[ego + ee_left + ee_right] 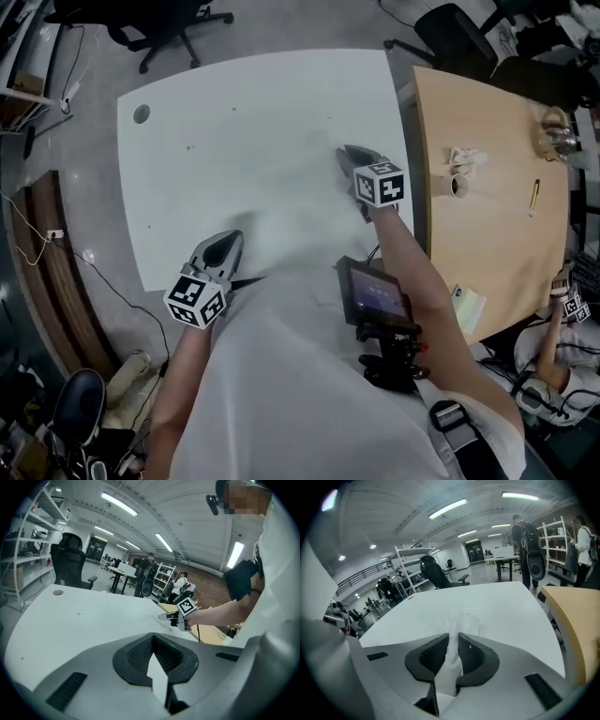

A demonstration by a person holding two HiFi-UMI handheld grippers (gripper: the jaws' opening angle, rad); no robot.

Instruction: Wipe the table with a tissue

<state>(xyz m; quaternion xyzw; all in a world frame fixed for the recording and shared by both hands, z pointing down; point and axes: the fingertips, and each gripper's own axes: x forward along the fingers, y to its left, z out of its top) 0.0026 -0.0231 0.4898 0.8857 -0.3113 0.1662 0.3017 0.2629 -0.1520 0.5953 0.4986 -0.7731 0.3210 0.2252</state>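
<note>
Two risks: right hand-held gripper (453, 641) pinches only a thin fold of tissue (457, 620) at the right side of the table (234, 141), so drag could tear it or pull it free; left hand-held gripper (152, 638), jaws together and empty, can't help.

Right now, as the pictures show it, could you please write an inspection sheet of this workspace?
Surface: white table, a few small dark specks.
Job's things: tissue, bunched, free end lying on the table.
Clutter: crumpled paper and pen on the wooden table alongside.
Grippers: right gripper shut on the tissue; left gripper jaws together, nothing between.
Cables: cable on the floor, left of the table.
Surroundings: office chair beyond the table.
</note>
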